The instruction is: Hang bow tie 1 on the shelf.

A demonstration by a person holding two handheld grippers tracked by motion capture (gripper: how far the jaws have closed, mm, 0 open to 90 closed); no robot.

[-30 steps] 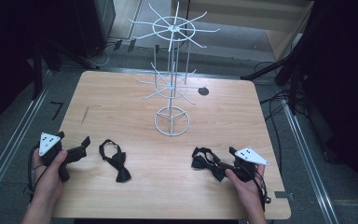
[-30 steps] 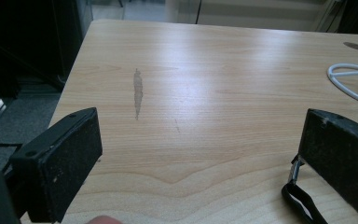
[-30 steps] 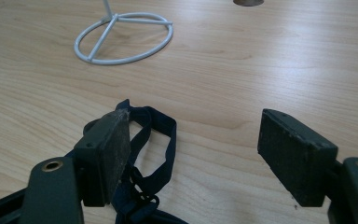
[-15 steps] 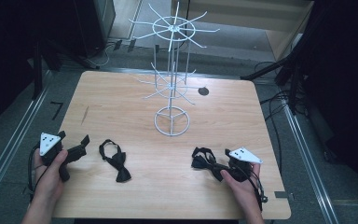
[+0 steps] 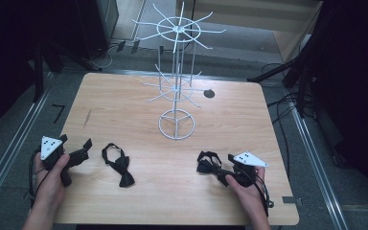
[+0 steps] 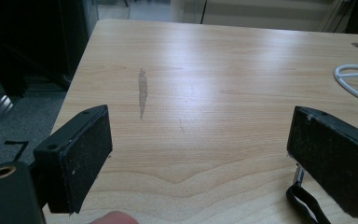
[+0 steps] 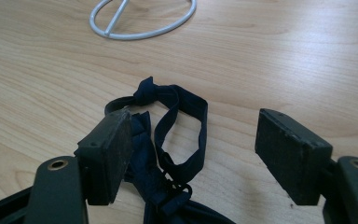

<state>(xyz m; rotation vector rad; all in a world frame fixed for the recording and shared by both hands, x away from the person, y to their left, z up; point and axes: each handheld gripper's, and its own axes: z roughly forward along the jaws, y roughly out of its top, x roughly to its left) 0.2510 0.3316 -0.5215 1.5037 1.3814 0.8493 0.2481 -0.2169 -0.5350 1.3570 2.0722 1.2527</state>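
Two dark bow ties lie on the wooden table [image 5: 139,100]. One bow tie [image 5: 119,165] is at the front left. The other, a navy bow tie [image 5: 207,163] with a looped strap, is at the front right. My right gripper [image 5: 226,168] lies low over its near end, open. In the right gripper view the navy tie [image 7: 168,100] sits between the wide jaws of the right gripper [image 7: 193,149], and the left pad [image 7: 114,149] is against the fabric. My left gripper [image 5: 75,142] stands open over bare wood just left of the first tie. Its strap [image 6: 303,203] peeks out by the right jaw of the left gripper [image 6: 198,154].
A white wire display stand [image 5: 176,76] with spoked arms rises at the middle back on a ring base [image 5: 176,125], also seen as the base [image 7: 144,32] and the base [image 6: 354,77]. A dark round hole [image 5: 209,93] marks the table behind it. A grey smear [image 6: 142,91] is on the wood.
My right gripper has edged a little to the left, farther over the navy bow tie. The left gripper and both ties have stayed put.
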